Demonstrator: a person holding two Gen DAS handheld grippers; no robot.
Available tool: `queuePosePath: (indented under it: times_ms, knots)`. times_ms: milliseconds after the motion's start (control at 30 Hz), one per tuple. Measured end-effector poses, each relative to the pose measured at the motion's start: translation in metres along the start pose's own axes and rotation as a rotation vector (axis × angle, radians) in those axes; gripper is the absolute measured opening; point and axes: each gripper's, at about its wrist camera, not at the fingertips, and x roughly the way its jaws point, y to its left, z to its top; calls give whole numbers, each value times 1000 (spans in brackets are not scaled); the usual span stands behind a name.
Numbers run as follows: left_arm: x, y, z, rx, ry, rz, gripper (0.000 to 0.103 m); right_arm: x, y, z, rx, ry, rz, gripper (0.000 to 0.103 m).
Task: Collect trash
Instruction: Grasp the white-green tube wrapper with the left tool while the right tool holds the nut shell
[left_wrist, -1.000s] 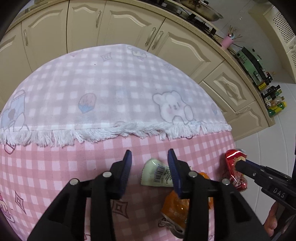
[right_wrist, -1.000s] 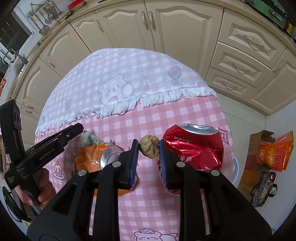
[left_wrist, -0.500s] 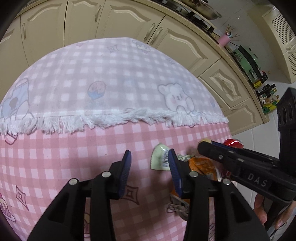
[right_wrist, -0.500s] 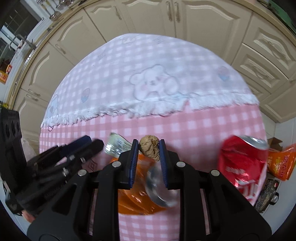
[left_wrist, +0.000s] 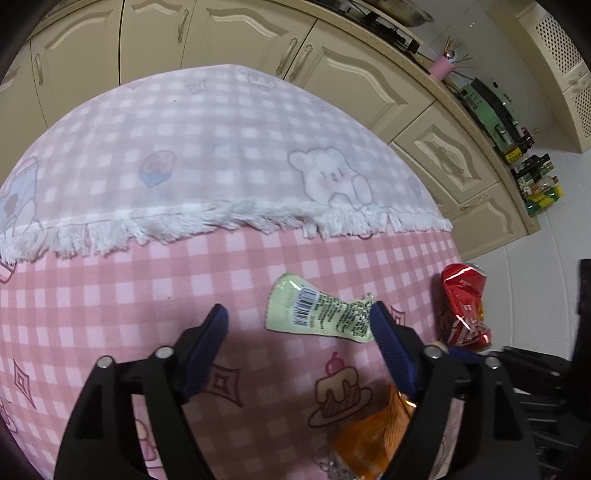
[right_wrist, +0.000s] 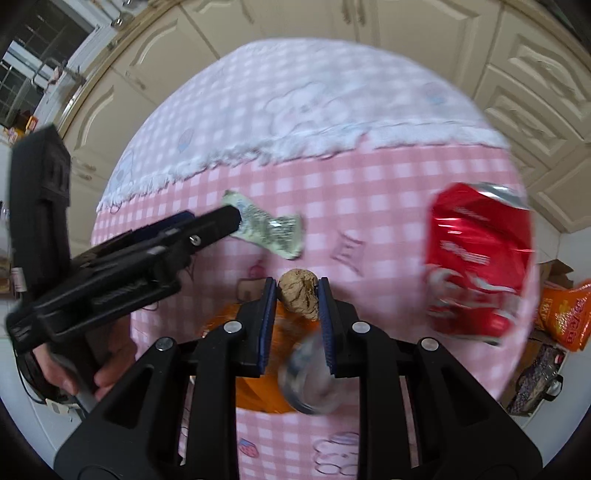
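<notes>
Round worktop (left_wrist: 110, 295) w/ pink checked cloth (left_wrist: 258, 266), a paler fringed cloth (left_wrist: 221, 147) laid over its far half; cream kitchen cabinets (left_wrist: 332, 74) behind.

Crushed red can (right_wrist: 476, 258) lies near the worktop's right edge. Crushed orange can (left_wrist: 373, 439) lies at the near side, right under the right tongs (right_wrist: 297, 295) in the right wrist view — its silver end blurred there. Pale green wrapper (left_wrist: 317, 314) w/ barcode lies flat on the pink cloth, betw. the two cans and a bit farther in.

Left tongs (left_wrist: 297, 325): jaws opening, wide apart, nothing pressed. Wrapper sits just ahead, its right end touching or just beside the right-hand tip — can't tell which.

Right tongs: clamped on a small brown crumpled wad (right_wrist: 298, 295), held at the tips above the orange can.

A hand (right_wrist: 107, 369) grips the left tool's handle.
</notes>
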Motion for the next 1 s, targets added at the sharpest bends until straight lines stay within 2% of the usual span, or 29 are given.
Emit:
queuePosePath:
  times_ms: [133,233,267,300,333,367,400,433,500,633,1000]
  knots:
    - [14,-26,-3,71,-10,115,92,-18,-18,0,37,-43,-18,23]
    - [26,-42,-3,136,-5,210,93,-24,-29,-2,61,-58,-20,23]
    - [28,-44,-3,144,-9,221,93,-25,-32,-2,67,-60,-21,23]
    - [28,-45,-3,148,-15,229,87,-26,-34,-2,71,-61,-20,23]
    - [27,-45,-3,154,-35,258,70,-26,-37,-3,76,-60,-19,23]
    - [25,-45,-3,153,-47,269,69,-26,-40,-3,82,-58,-19,23]
    - [24,-43,-2,144,-45,249,66,-25,-41,-3,85,-57,-19,23]
    - [22,-41,-1,140,-54,240,58,-24,-44,-3,90,-55,-20,23]
    - [18,-34,0,111,-56,208,55,-22,-45,-2,97,-52,-18,23]
    - [15,-27,2,90,-57,171,53,-24,-47,-2,97,-58,-17,23]
    - [5,-39,-5,112,-70,154,50,-40,-53,0,109,-97,-4,23]
